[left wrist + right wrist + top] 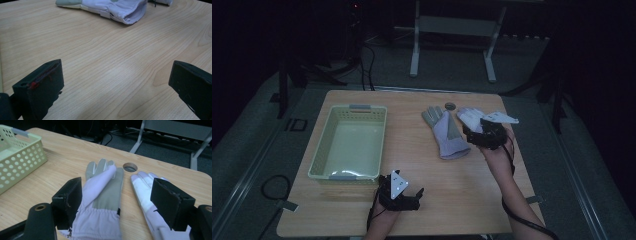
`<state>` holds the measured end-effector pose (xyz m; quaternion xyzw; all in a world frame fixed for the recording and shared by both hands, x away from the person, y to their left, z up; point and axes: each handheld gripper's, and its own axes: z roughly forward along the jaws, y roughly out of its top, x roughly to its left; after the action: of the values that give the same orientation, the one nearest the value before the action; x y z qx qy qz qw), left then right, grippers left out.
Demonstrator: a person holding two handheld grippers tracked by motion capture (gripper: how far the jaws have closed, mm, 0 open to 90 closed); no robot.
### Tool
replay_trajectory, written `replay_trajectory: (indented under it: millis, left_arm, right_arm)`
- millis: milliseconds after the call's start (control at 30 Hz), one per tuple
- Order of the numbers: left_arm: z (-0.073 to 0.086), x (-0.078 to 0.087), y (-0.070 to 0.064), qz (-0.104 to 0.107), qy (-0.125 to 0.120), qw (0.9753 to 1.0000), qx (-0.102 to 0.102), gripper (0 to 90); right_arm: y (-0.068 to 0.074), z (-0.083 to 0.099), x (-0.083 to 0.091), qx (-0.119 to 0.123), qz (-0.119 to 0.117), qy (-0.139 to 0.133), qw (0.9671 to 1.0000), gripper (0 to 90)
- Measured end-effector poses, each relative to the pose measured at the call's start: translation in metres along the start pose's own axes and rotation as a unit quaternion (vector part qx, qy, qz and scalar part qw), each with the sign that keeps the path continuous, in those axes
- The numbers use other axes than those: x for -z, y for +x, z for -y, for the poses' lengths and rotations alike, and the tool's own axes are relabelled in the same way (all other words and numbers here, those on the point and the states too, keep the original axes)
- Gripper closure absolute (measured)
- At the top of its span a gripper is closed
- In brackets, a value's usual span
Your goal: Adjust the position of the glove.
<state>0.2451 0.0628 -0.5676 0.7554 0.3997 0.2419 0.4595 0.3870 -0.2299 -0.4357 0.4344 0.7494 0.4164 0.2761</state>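
Black jaws of the right gripper (116, 202) stand wide over two lavender work gloves: the left glove (102, 202), folded, and the right glove (147, 202). Left gripper (399, 192) rests wide, empty. Risk: pinching both cuffs together. Wooden table (452, 185), green basket (349, 142), dark room.

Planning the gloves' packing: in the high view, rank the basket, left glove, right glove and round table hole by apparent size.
1. basket
2. left glove
3. right glove, unsure: the right gripper covers part
4. table hole
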Motion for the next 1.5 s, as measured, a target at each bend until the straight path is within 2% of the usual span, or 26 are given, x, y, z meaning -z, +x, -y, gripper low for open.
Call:
replay_trajectory:
  millis: [100, 200, 500, 700, 900, 1100, 1200, 1267, 1367, 1433, 1467, 1500]
  left_arm:
    - [0.0, 0.0, 0.0, 0.0, 0.0, 1.0, 0.0, 0.0]
    - [0.0, 0.0, 0.0, 0.002, 0.0, 1.0, 0.0, 0.0]
    - [0.0, 0.0, 0.001, 0.005, -0.001, 1.0, 0.002, 0.0]
    - [0.0, 0.0, 0.0, 0.005, -0.001, 1.0, 0.001, 0.0]
    - [0.0, 0.0, 0.001, 0.007, -0.001, 1.0, 0.002, 0.0]
    - [0.0, 0.0, 0.0, 0.007, -0.001, 1.0, 0.002, 0.0]
    - [0.0, 0.0, 0.0, 0.007, -0.001, 1.0, 0.001, 0.0]
    - [0.0, 0.0, 0.0, 0.007, 0.0, 1.0, 0.0, 0.0]
    - [0.0, 0.0, 0.0, 0.006, 0.0, 1.0, -0.001, 0.0]
    - [0.0, 0.0, 0.0, 0.005, 0.0, 1.0, -0.001, 0.0]
    - [0.0, 0.0, 0.0, 0.005, 0.0, 1.0, -0.001, 0.0]
    - [0.0, 0.0, 0.0, 0.005, 0.0, 1.0, -0.001, 0.0]
  right_arm:
    - [0.003, 0.0, -0.008, 0.004, -0.001, 0.005, 1.0, 29.7]
    - [0.007, 0.0, -0.023, 0.012, -0.004, 0.017, 0.9998, 33.2]
    - [0.006, 0.006, -0.062, 0.001, -0.023, 0.053, 0.9983, 35.6]
    - [0.005, 0.01, -0.08, 0.0, -0.022, 0.077, 0.9968, 37.0]
    - [0.001, 0.02, -0.101, 0.006, -0.037, 0.101, 0.9941, 44.2]
    - [0.0, 0.029, -0.119, -0.009, -0.03, 0.122, 0.992, 47.0]
    - [-0.001, 0.036, -0.127, -0.02, -0.03, 0.143, 0.9891, 51.5]
    - [0.0, 0.042, -0.132, -0.011, -0.024, 0.153, 0.9879, 53.4]
    - [0.002, 0.046, -0.134, -0.004, -0.023, 0.152, 0.9881, 56.0]
    - [0.005, 0.047, -0.134, 0.019, -0.019, 0.152, 0.988, 60.7]
    - [0.005, 0.047, -0.134, 0.019, -0.019, 0.152, 0.988, 60.7]
    - [0.007, 0.047, -0.134, 0.016, -0.017, 0.153, 0.9879, 69.0]
